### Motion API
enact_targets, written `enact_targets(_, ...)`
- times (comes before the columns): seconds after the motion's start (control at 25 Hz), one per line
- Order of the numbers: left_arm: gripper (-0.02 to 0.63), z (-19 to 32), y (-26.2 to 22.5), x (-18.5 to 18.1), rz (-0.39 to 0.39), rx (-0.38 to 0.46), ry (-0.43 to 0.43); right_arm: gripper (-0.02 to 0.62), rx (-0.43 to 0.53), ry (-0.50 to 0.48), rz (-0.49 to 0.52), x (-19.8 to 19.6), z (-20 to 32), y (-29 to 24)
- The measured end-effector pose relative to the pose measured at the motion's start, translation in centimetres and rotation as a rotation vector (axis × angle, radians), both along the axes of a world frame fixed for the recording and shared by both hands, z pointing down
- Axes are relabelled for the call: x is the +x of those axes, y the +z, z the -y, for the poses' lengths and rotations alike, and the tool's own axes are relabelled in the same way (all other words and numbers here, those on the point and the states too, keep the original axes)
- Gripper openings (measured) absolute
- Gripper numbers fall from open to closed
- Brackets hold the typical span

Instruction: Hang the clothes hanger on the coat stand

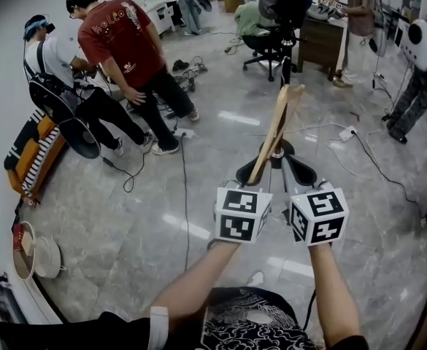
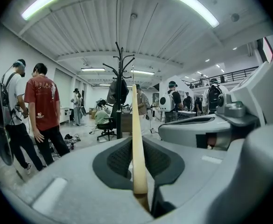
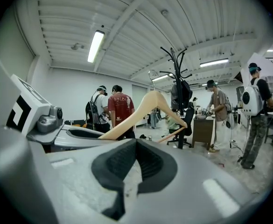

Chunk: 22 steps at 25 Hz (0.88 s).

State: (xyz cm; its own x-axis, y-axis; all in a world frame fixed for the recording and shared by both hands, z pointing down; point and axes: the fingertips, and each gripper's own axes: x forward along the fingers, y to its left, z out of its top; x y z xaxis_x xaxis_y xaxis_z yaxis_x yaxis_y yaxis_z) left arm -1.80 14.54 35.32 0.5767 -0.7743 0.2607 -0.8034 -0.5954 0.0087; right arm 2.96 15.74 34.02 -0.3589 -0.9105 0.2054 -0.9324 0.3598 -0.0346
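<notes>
Bare floor (image 1: 220, 86) runs straight ahead to the coat stand (image 2: 119, 71). Its top hooks (image 3: 174, 62) are free; a dark garment (image 2: 117, 91) fills the space below them. Office chair (image 1: 266, 44) sits just beside the pole, desk (image 1: 321, 46) to its right. One person (image 1: 359, 9) stands at the desk. Two people (image 1: 122, 39) crowd the left side, well apart from the stand. Cables (image 1: 185, 188) and a power strip (image 1: 347, 133) lie across the floor.

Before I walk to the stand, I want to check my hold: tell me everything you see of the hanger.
The hanger is pale wood: two sloping arms, a lower crossbar, a thin hook. The left gripper is shut on one arm's end; the rest juts forward, free in the air. Nothing else touches it.
</notes>
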Motion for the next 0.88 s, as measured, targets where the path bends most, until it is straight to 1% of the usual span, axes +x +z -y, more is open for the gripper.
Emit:
enact_targets(0.16, 0.054, 0.4, 0.1, 1.5, 0.000, 0.000, -0.005, 0.000, 0.000, -0.005, -0.003, 1.5, 0.5, 0.0)
enact_targets(0.36, 0.054, 1.5, 0.3, 2.3, -0.004, -0.002, -0.011, 0.000, 0.001, -0.009, -0.006, 2.5, 1.7, 0.2)
enact_targets(0.64, 0.054, 4.5, 0.5, 3.5, -0.017, -0.009, -0.005, 0.000, -0.012, 0.000, -0.017, 3.8, 4.3, 0.6)
enact_targets(0.88, 0.054, 7.3, 1.1, 3.7, -0.027, -0.013, 0.022, 0.000, -0.018, 0.022, -0.027, 3.8, 7.1, 1.0)
